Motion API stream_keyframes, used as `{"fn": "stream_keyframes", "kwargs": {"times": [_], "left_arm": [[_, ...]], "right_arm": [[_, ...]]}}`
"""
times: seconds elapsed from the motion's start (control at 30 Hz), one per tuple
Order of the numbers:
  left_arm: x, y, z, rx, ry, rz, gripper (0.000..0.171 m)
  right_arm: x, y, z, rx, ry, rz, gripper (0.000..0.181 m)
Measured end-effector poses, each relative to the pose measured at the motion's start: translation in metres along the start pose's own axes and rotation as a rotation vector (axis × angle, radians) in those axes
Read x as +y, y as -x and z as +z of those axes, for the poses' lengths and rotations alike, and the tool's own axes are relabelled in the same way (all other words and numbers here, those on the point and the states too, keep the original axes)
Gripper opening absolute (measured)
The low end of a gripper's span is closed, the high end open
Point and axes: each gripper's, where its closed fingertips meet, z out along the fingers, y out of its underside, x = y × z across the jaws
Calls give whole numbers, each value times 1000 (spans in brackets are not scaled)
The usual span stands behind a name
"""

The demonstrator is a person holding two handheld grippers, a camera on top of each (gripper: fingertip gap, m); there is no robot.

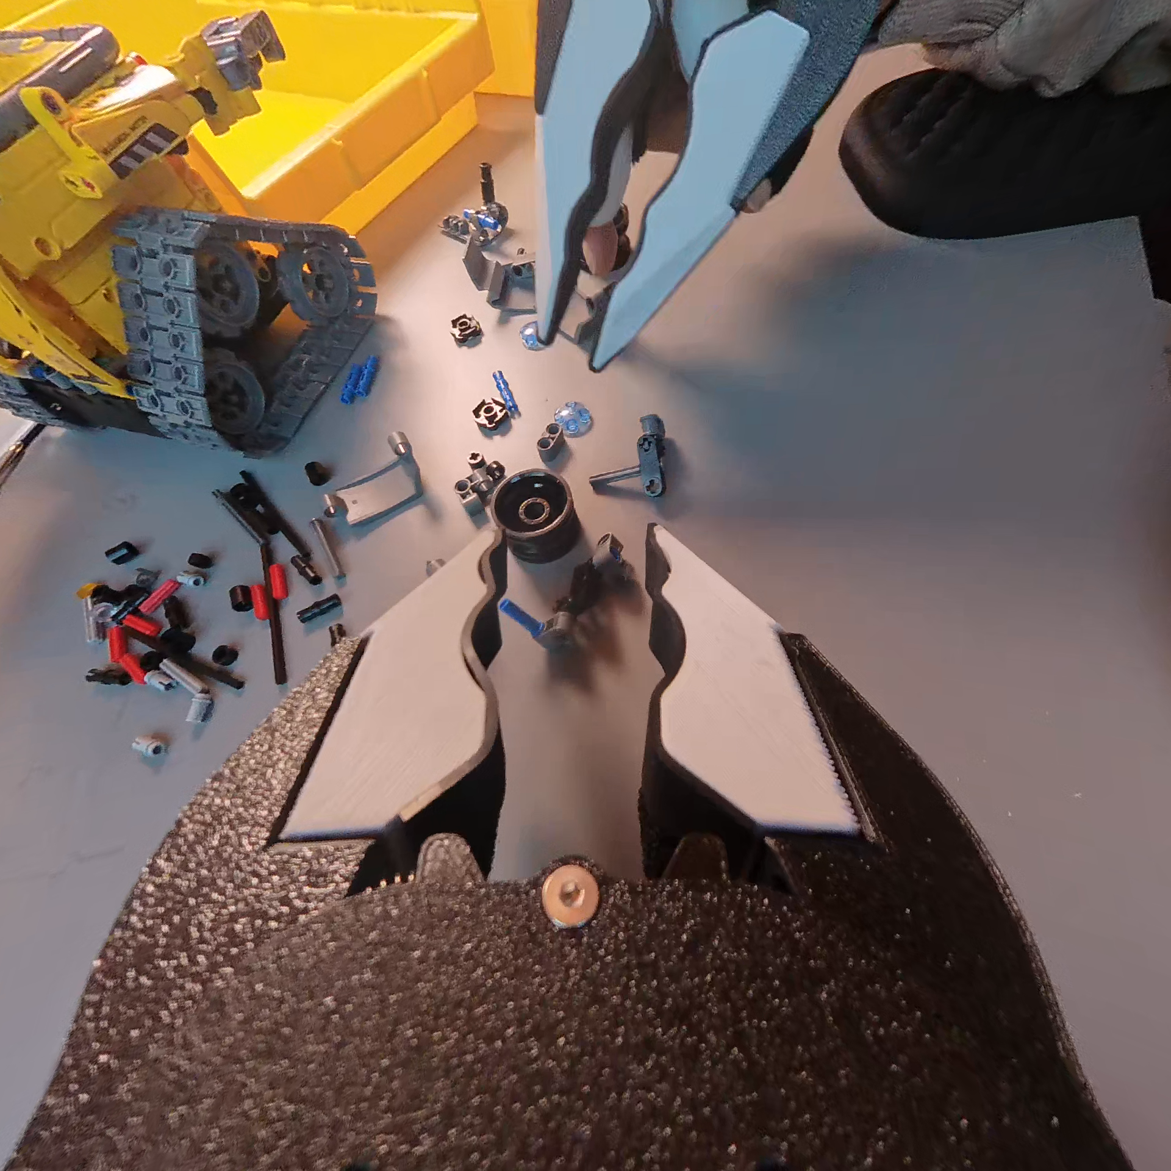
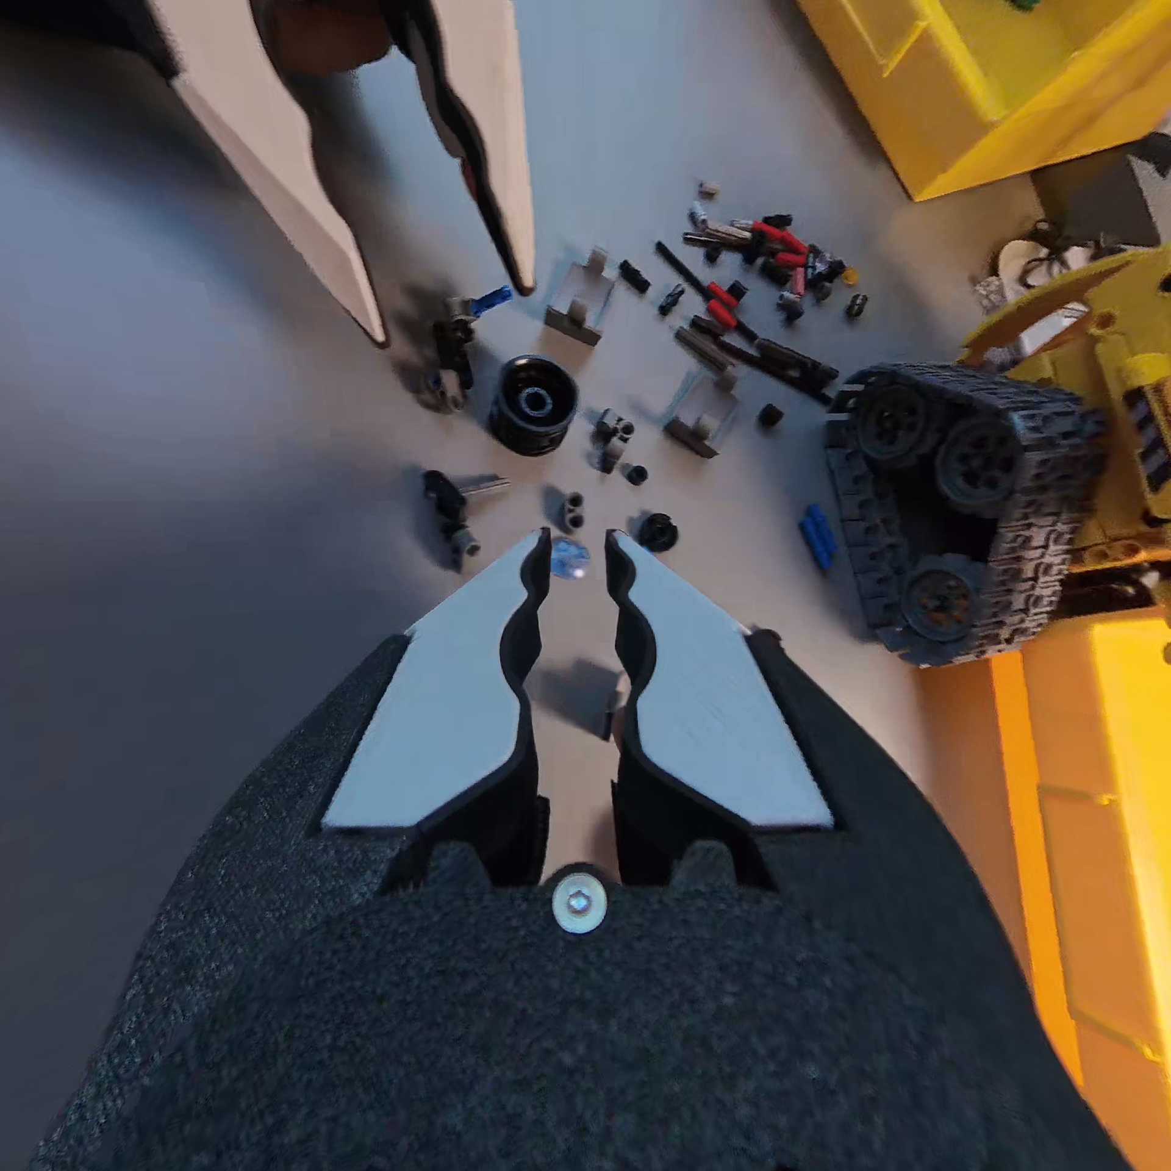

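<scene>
Grey table (image 1: 887, 507) strewn with small toy building parts. Left gripper (image 1: 573, 545) low over the table, fingers spread wide, holding nothing; between them lies a small dark linkage with a blue pin (image 1: 573, 602), blurred, and a black wheel hub (image 1: 535, 514) sits just beyond the left fingertip. Right gripper (image 2: 575, 538) faces it from across the scatter, fingers parted with a narrower gap, nothing pinched; a clear blue stud (image 2: 570, 559) lies on the table between its tips, and a grey block (image 2: 605, 700) sits further back between the fingers, whether touching cannot be told. To one side, a yellow tracked vehicle (image 1: 158, 285) with grey treads stands beside a yellow bin (image 1: 355, 127). A pile of red and black pins (image 1: 152, 633) lies near the vehicle, well apart from both grippers.
</scene>
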Motion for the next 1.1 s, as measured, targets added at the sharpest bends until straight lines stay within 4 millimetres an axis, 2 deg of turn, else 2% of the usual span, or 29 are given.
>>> {"fn": "stream_keyframes", "kwargs": {"times": [0.07, 0.13, 0.2, 0.3, 0.37, 0.5, 0.67, 0.73, 0.77, 0.8, 0.83, 0.9, 0.93, 0.97, 1.0, 1.07, 1.1], "left_arm": [[0, 3, -1, -9, 2, -10, 43], [0, 4, 0, -8, 3, -13, 42], [2, 3, 0, -7, 10, -12, 42], [4, 4, 1, -9, 18, -14, 42], [4, 6, -1, -13, 14, -19, 41], [4, 8, -3, -14, 8, -28, 40], [4, 6, -2, -3, 10, -26, 40], [4, 6, -3, -6, 8, -25, 40], [3, 6, -4, -9, 5, -27, 41], [2, 7, -5, -12, 1, -30, 41], [1, 8, -6, -15, -8, -37, 42], [-8, 8, -10, -11, -49, -53, 46], [-14, 8, -13, -6, -82, -62, 48], [-22, 7, -16, 3, -120, -71, 48], [-29, 6, -19, 15, -157, -82, 49], [-39, 3, -23, 36, -209, -100, 50], [-41, 3, -25, 43, -222, -105, 51]], "right_arm": [[6, -16, 3, 33, 41, 18, 15], [14, -21, 7, 2, 91, 42, 19], [16, -20, 10, -79, 121, 82, 31], [16, -13, 13, -183, 171, 46, 30], [18, -1, 17, -248, 216, 8, 30], [22, 6, 25, -288, 273, -12, 14], [22, 7, 25, -304, 284, -8, 13], [22, 5, 20, -291, 277, -15, 13], [17, 1, 11, -268, 242, -10, 13], [9, -11, -4, -219, 186, 15, 13], [0, -34, -25, -134, 123, 56, 13], [-6, -98, -82, 97, 13, 176, 13], [2, -138, -113, 243, -18, 248, 13], [20, -177, -143, 384, -12, 315, 12], [49, -210, -167, 490, 41, 375, 13], [129, -261, -200, 639, 225, 515, 13], [168, -275, -206, 659, 300, 598, 13]]}}
